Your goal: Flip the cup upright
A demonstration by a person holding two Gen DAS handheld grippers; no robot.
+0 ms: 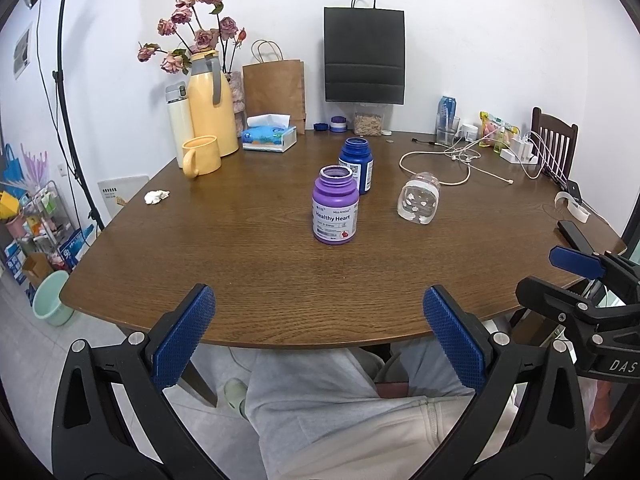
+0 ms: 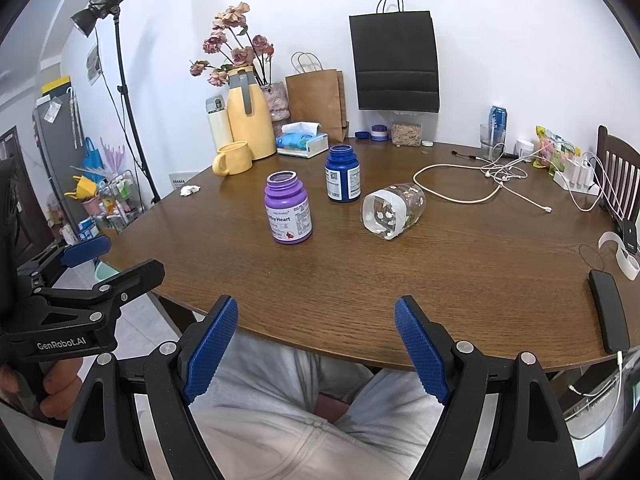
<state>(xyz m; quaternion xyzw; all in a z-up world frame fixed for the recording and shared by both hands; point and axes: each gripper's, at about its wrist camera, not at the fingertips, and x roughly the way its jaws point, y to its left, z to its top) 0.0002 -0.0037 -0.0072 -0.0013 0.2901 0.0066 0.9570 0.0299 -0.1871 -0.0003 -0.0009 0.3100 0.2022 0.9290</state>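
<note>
- The clear glass cup (image 1: 419,202) (image 2: 393,210) lies on its side on the brown wooden table (image 1: 240,264) (image 2: 440,280), right of the middle, with a white band and small white shapes on it.
- In the right wrist view its open mouth turns toward the near left side.
- Just left of the cup stand two open bottles: a purple bottle (image 1: 335,205) (image 2: 287,208) with the words "Healthy Heart" nearer, and a blue bottle (image 1: 356,165) (image 2: 342,173) behind it.
- The left gripper (image 1: 319,336) (image 2: 86,258) hangs before the near edge of the table, its blue fingers spread wide, holding nothing.
- The right gripper (image 2: 316,346) (image 1: 568,266) is also before the near edge, fingers spread apart and empty, well apart from the cup.
- On the far left stand a yellow mug (image 1: 201,155) (image 2: 232,158), a yellow thermos jug (image 1: 211,104) (image 2: 250,114) and a tissue box (image 1: 269,136) (image 2: 302,142).
- A white cable (image 1: 440,166) (image 2: 460,184) lies in loops behind the cup, to the right.
- A black paper bag (image 1: 364,56) (image 2: 394,60) is at the far wall.
</note>
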